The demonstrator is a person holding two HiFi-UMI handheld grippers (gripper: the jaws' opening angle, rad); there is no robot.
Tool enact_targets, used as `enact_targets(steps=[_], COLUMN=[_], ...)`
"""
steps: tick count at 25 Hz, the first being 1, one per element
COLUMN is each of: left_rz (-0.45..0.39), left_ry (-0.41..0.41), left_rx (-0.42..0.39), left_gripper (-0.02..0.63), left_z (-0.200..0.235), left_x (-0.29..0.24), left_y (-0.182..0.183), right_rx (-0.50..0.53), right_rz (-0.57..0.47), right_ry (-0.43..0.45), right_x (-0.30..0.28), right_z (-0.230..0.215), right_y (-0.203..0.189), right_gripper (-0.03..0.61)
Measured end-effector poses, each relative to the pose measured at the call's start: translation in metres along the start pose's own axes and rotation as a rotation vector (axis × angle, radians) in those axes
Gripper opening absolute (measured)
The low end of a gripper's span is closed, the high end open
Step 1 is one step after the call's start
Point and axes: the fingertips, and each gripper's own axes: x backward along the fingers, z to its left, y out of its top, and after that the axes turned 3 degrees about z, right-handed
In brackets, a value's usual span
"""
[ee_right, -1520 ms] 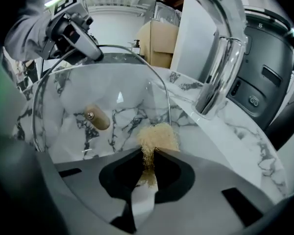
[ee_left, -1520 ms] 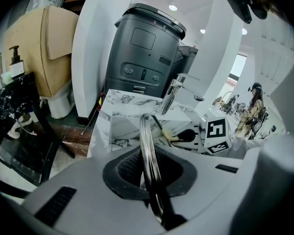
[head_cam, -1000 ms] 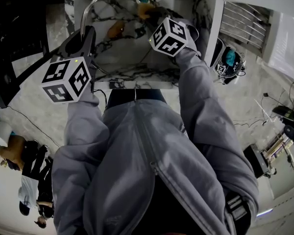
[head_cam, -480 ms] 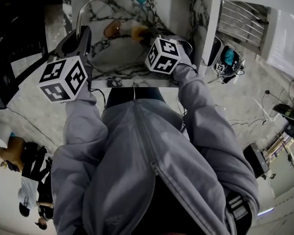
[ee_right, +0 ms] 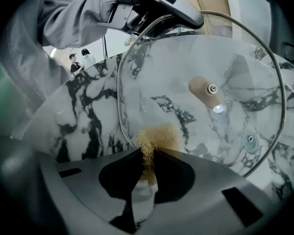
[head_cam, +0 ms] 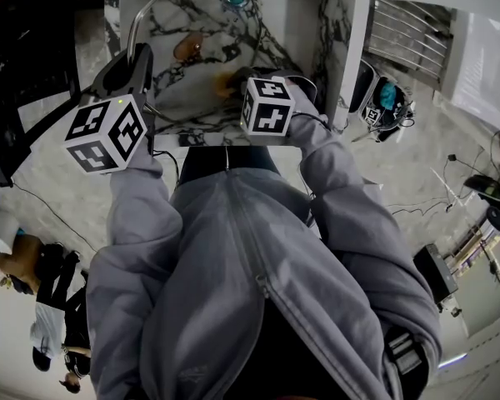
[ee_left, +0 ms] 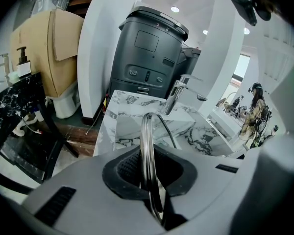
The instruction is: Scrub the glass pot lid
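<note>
Marble sink below: right claw, pinching a scourer, has slid nearer on the lid that left claw clamps.

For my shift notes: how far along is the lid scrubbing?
Done: left gripper clamps the glass lid by its rim over the marble sink; right gripper is shut on a tan scrub pad. In hand: the pad presses on the glass near the lid's edge. Left: probably the remaining glass; cleanliness unclear.

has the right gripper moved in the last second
Yes. In the head view the right gripper has slid from the far side of the basin toward the sink front rim, nearer the person.
</note>
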Motion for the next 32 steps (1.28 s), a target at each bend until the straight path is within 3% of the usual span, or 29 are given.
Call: enact_targets(steps=[7,11,14,22,32], left_rz=[0.012,0.028,0.037,0.067,0.097], left_ry=[0.003,0.006,0.006,0.012,0.012], left_rx=[-0.024,-0.038,-0.052,-0.068,-0.095], left_gripper=[0.04,0.04,0.04,0.04,0.04], left_z=[-0.005,-0.009,-0.012,-0.02,-0.034], left_x=[0.002,0.008,0.009,0.016,0.023], left_y=[0.003,0.003,0.007,0.01,0.023], right_rx=[-0.056,-0.124,-0.14,-0.157,-0.221], right_rz=[-0.045,-0.124,-0.155,-0.207,-0.234], right_ry=[0.196,0.215,0.185,0.005,-0.179], right_x=[0.018,0.048,0.076,0.159,0.234], right_z=[0.027,0.036,0.034,0.006,-0.05], right_y=[0.03,0.048,0.054,0.064,0.047], right_gripper=[0.054,0.054,0.054,0.054,0.054])
